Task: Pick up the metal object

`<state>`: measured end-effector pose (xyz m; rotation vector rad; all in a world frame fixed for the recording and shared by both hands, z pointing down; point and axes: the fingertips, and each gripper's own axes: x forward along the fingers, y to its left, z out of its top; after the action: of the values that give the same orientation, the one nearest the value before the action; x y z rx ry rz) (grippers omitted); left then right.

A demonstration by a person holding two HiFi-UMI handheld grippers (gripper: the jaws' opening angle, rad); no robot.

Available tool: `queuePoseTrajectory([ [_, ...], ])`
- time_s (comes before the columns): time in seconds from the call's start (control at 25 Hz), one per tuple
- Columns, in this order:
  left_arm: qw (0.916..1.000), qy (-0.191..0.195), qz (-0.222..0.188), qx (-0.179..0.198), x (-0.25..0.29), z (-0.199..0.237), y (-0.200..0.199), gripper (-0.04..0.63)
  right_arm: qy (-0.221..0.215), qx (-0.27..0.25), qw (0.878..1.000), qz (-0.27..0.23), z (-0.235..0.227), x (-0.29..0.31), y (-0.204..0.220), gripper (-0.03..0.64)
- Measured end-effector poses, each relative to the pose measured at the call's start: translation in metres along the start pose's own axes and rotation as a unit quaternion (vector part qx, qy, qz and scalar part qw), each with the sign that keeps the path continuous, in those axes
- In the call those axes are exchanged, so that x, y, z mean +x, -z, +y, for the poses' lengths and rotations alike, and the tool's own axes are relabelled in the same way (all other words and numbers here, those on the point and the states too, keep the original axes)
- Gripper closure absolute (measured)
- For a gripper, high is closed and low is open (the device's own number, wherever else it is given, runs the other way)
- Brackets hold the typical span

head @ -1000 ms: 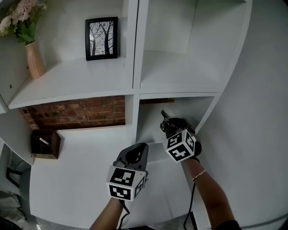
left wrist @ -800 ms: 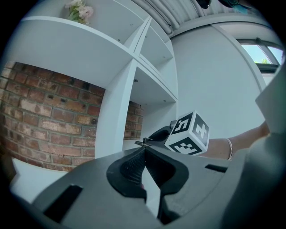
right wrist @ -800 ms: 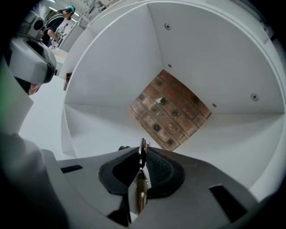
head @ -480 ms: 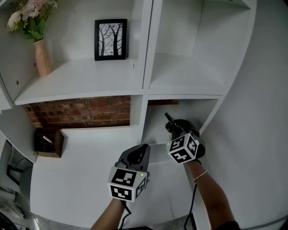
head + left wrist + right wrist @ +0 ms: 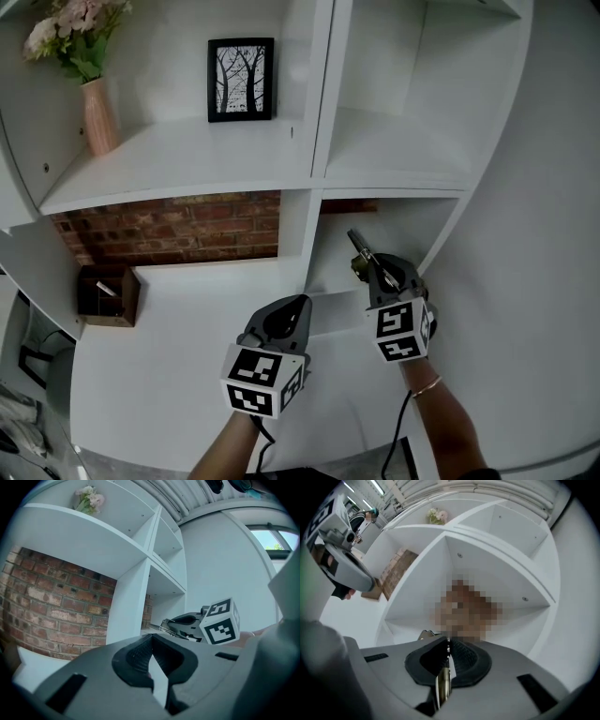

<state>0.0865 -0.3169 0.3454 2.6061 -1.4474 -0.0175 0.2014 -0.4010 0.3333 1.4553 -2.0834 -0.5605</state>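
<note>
Head view: both grippers are held up before a white shelf unit (image 5: pixel 317 141). The left gripper (image 5: pixel 292 306) sits low at centre, over the white lower shelf. The right gripper (image 5: pixel 364 253) points into the lower right compartment. On the upper shelf stand a vase of flowers (image 5: pixel 97 114) and a framed tree picture (image 5: pixel 241 80). Below them are a brick back panel (image 5: pixel 178 230) and a small wooden box (image 5: pixel 107 295).

Left gripper view: the jaws are closed tip to tip with nothing between them. Beyond them the right gripper shows beside the shelf divider.

Right gripper view: the jaws are clenched on the metal object (image 5: pixel 443 682) — a thin brass-coloured piece held edge-on between the pads. It is up off the shelf, in front of the white compartment.
</note>
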Motion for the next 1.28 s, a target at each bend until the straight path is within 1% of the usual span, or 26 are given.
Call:
queuePoseTrajectory([
  [0.08,1.0000,0.002,-0.002,0.002,-0.005,0.001,-0.002,0.586,-0.001,0.028,1.000,-0.014,0.003,-0.016,-0.007,0.611],
  [0.2,1.0000,0.004,-0.005,0.006,-0.014,0.004,-0.006,0.586,-0.012,0.098,0.995,-0.031,0.008,-0.036,-0.013,0.611],
  [0.36,0.9999,0.010,-0.009,0.011,-0.028,0.009,-0.012,0.586,-0.028,0.179,0.983,-0.038,0.019,-0.060,-0.013,0.611],
  [0.48,0.9998,0.012,-0.012,0.009,-0.038,0.014,-0.015,0.587,-0.042,0.233,0.971,-0.042,0.028,-0.076,-0.015,0.611],
  [0.56,0.9998,0.012,-0.013,0.008,-0.045,0.019,-0.016,0.586,-0.057,0.283,0.956,-0.048,0.038,-0.085,-0.017,0.611],
  [0.64,0.9998,0.011,-0.012,0.009,-0.052,0.024,-0.017,0.586,-0.073,0.334,0.938,-0.053,0.049,-0.092,-0.018,0.611],
  [0.8,0.9999,0.008,-0.004,0.009,-0.067,0.035,-0.012,0.586,-0.099,0.409,0.905,-0.061,0.074,-0.102,-0.022,0.611],
  [0.92,1.0000,0.001,0.001,0.008,-0.078,0.044,-0.008,0.586,-0.118,0.445,0.886,-0.062,0.093,-0.106,-0.025,0.611],
  [1.0,1.0000,-0.004,0.004,0.005,-0.086,0.050,-0.005,0.588,-0.127,0.460,0.876,-0.064,0.105,-0.107,-0.026,0.611],
  [1.16,0.9999,-0.012,0.009,-0.005,-0.099,0.058,0.002,0.586,-0.142,0.473,0.868,-0.054,0.129,-0.109,-0.025,0.611],
  [1.28,0.9997,-0.019,0.011,-0.010,-0.108,0.064,0.007,0.587,-0.158,0.476,0.864,-0.048,0.145,-0.108,-0.028,0.611],
])
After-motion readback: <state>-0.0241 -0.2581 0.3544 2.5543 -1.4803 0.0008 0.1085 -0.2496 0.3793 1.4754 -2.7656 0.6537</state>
